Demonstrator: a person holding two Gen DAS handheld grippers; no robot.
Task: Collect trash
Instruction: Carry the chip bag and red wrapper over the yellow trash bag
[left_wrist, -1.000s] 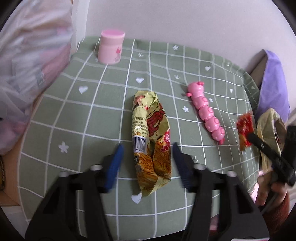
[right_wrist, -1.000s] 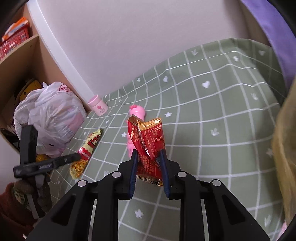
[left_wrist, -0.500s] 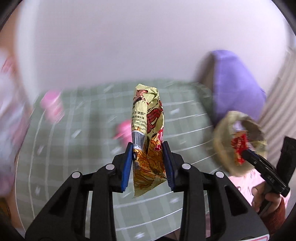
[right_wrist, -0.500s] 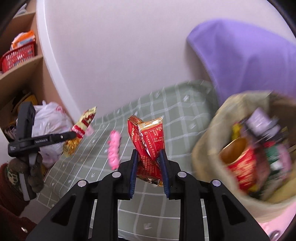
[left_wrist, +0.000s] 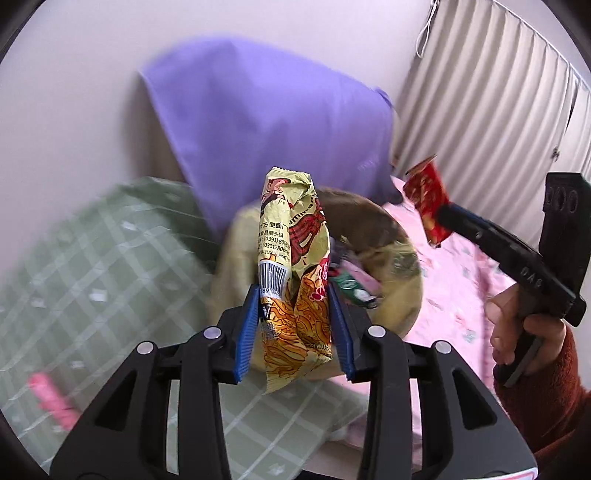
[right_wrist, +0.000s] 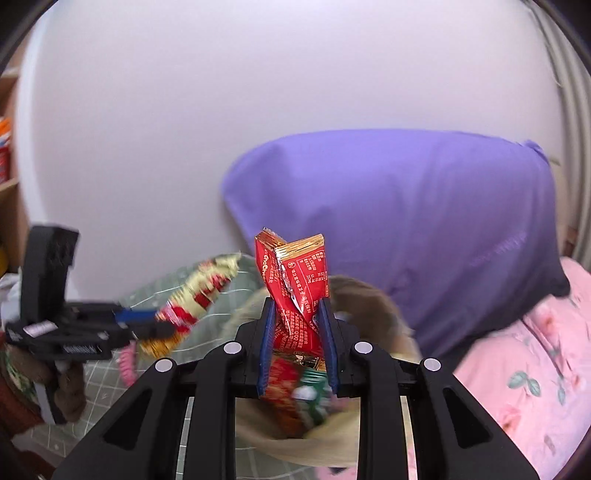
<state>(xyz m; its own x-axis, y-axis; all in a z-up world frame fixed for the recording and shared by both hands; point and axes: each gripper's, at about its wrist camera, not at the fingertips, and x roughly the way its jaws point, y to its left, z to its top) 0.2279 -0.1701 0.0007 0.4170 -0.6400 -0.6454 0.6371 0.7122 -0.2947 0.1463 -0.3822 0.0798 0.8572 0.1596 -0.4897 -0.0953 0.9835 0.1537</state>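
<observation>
L gripper (left_wrist: 293, 328): jaws clamped on yellow wrapper (left_wrist: 293, 266), held upright; blue pads press both sides of its lower half.
Yellow wrapper: noodle print + barcode, top sticks up well above jaws; seen blurred from R cam (right_wrist: 192, 299).
R gripper (right_wrist: 297, 343): jaws clamped on red wrapper (right_wrist: 297, 291), twisted, gold-edged top above jaws.
Red wrapper: in L cam (left_wrist: 426, 201) it shows up and to right of L jaws, at tip of R gripper (left_wrist: 443, 216).
R hand (left_wrist: 524, 332): grips the R handle, red sleeve.
Trash bag (left_wrist: 402, 266): tan, mouth open, just beyond L jaws, behind yellow wrapper; holds other wrappers. In R cam (right_wrist: 369, 299) it sits just beyond and under R jaws.
Pillow (right_wrist: 406, 221): purple, behind bag, against wall.
Tabletop (left_wrist: 92, 266): green grid cloth, left of L jaws, blurred.
Pink toy (left_wrist: 51, 400): on cloth, low left of L jaws, blurred.
Bed (right_wrist: 535, 369): pink floral sheet, right of R jaws.
</observation>
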